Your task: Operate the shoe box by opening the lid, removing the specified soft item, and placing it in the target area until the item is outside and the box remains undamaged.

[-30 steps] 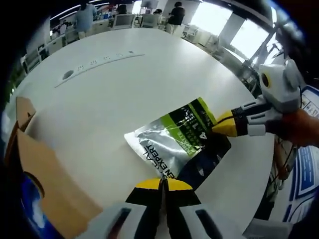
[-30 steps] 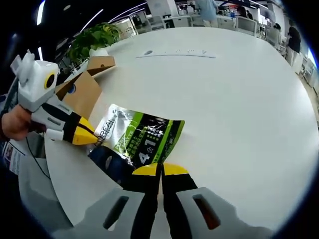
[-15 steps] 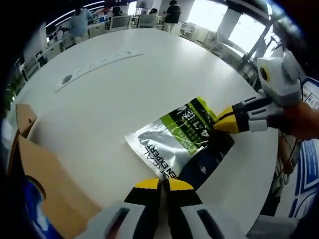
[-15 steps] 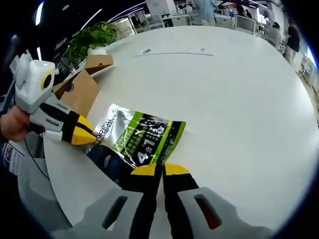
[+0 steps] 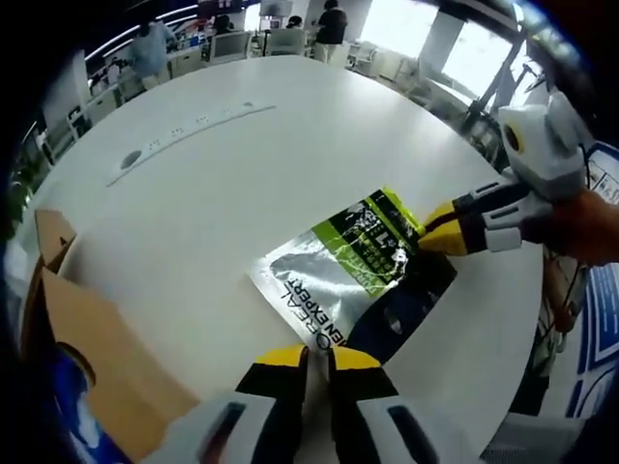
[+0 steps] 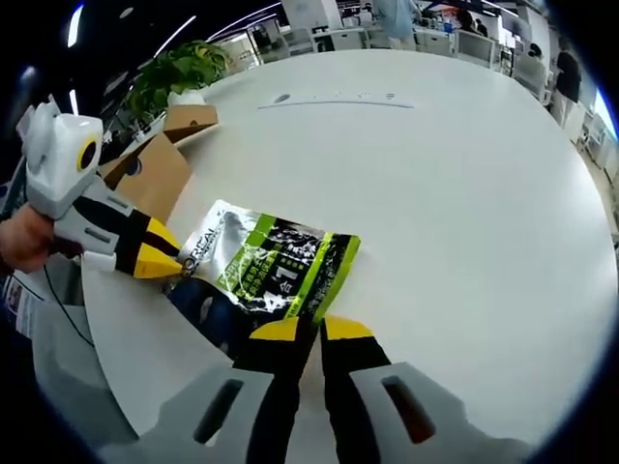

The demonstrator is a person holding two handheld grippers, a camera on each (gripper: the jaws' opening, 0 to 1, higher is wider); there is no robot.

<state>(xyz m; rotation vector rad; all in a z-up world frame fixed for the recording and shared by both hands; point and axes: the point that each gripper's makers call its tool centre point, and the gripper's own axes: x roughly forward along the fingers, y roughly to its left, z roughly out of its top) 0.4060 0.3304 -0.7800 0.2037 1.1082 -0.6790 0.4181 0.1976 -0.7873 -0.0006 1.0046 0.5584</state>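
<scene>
Lying flat at mid-frame on the white desk (image 5: 242, 184), the silver-green pouch (image 5: 343, 271) sits between both slightly parted tongs (image 5: 317, 356) (image 6: 311, 331); cardboard shoe box (image 5: 87, 348) lower left.

Silver-green-black pouch (image 5: 350, 273), white table (image 5: 222, 184)

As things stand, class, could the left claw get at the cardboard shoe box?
Probably yes. The left claw sits at the pouch's near edge, and the cardboard shoe box stands open just beside it, with bare white table between.
</scene>
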